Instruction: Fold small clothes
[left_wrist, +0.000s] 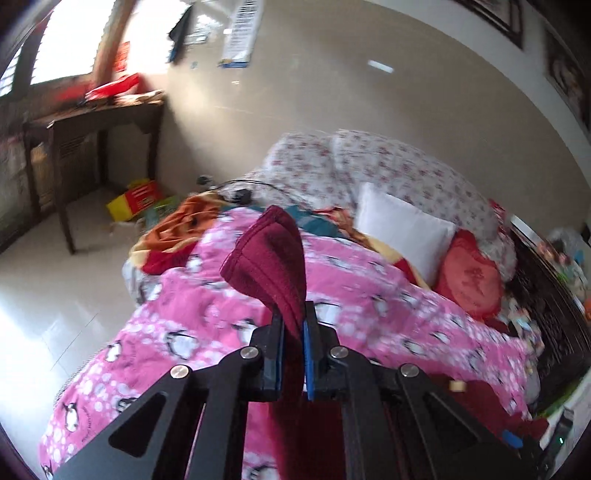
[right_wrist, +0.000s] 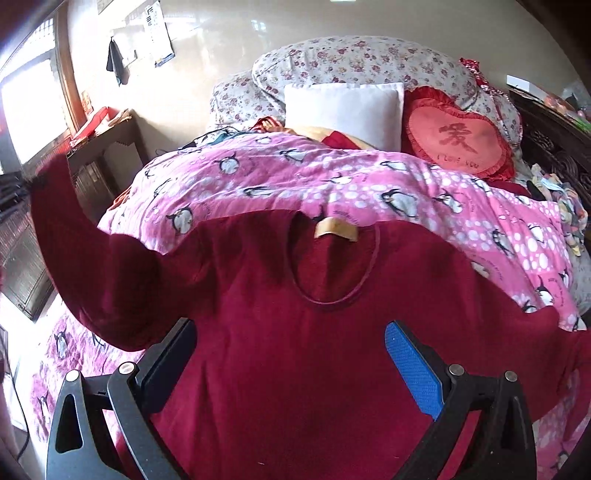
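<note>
**Sweater on the bed, one sleeve lifted**

On the pink penguin quilt (right_wrist: 332, 184) lies the maroon sweater (right_wrist: 295, 350), chest up. The left gripper (left_wrist: 293, 332) pinches its raised sleeve cuff (left_wrist: 269, 254); the right gripper (right_wrist: 291, 354) hovers over the chest, fingers spread wide.

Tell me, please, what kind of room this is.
Most likely a home bedroom: a bed with a pink quilt, pillows at its head, and a wooden side table by the window.
</note>
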